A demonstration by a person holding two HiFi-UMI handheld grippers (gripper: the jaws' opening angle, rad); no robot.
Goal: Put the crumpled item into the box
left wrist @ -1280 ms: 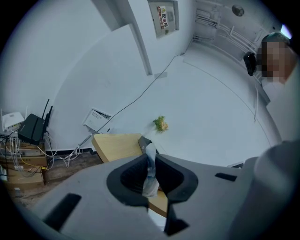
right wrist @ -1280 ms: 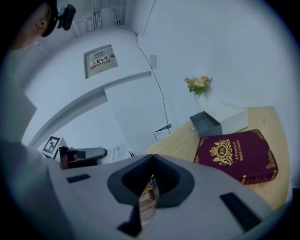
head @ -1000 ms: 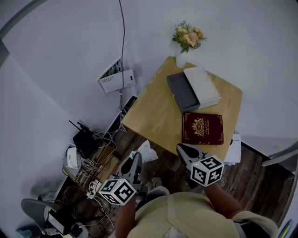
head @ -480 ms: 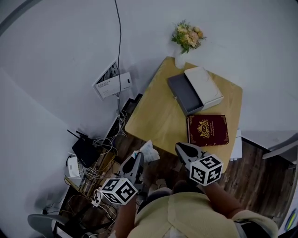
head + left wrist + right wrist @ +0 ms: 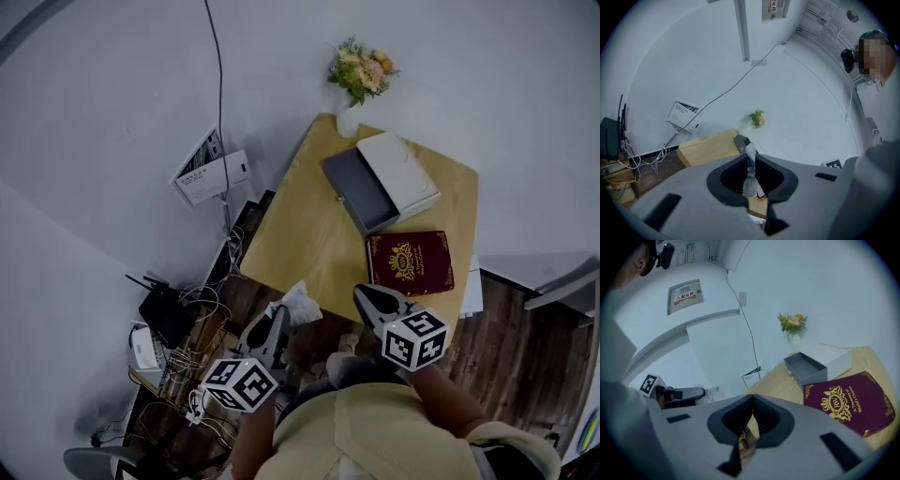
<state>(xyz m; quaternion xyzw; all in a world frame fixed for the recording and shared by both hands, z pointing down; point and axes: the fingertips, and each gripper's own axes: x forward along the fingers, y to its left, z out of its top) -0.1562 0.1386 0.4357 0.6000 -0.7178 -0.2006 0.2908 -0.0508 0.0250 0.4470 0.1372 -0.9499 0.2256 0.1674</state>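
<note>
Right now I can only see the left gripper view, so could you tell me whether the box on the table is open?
Observer: Yes. The right gripper view shows the box with its grey drawer pulled out, and the drawer looks empty.
Operator: Thank you. Is anything lying near it?
Observer: A dark red book lies flat on the table, on the near side of the box.
Operator: And where is the right gripper?
Observer: In the head view the right gripper hovers at the table's near edge, just short of the book. Its jaws are shut with nothing between them.
</note>
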